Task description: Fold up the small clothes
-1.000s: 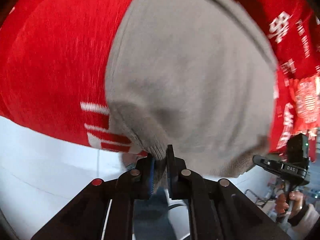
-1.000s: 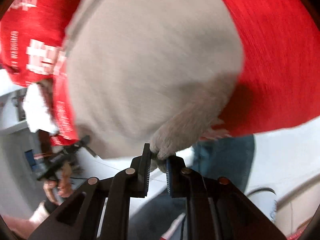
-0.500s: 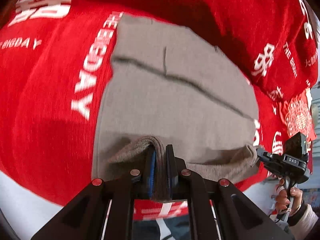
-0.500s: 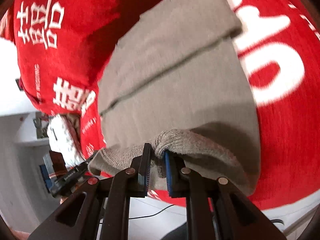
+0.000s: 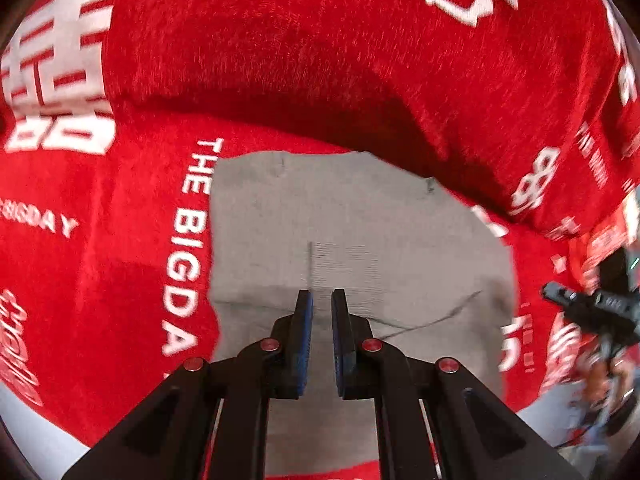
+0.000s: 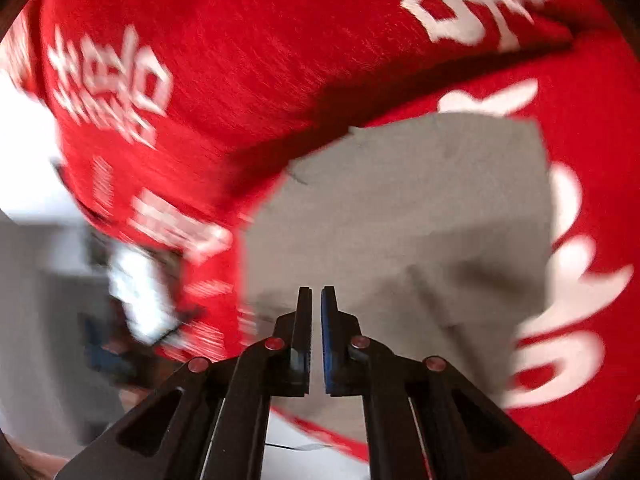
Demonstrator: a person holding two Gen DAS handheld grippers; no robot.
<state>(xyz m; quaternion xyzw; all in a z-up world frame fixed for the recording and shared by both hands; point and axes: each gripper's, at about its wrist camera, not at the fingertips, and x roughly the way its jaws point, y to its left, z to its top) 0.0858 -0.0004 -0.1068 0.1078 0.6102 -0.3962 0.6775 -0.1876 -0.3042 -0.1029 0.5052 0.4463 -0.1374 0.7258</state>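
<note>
The folded grey knit garment (image 5: 352, 248) lies flat on the red printed plush cloth (image 5: 120, 248). The left tool (image 5: 318, 300) and right tool (image 6: 316, 296) hover over its near edge, slightly parted and empty. Catching the cloth instead could undo the fold.

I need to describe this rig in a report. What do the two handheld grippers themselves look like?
Both look alike. The left gripper and right gripper are matte black, angular linkages with slotted cut-outs in the outer arms and four small red round pivot caps each. The fingers are flat, narrow plates lined with blue ridged pads. No cables, markings or sleeves are clearly visible.
</note>
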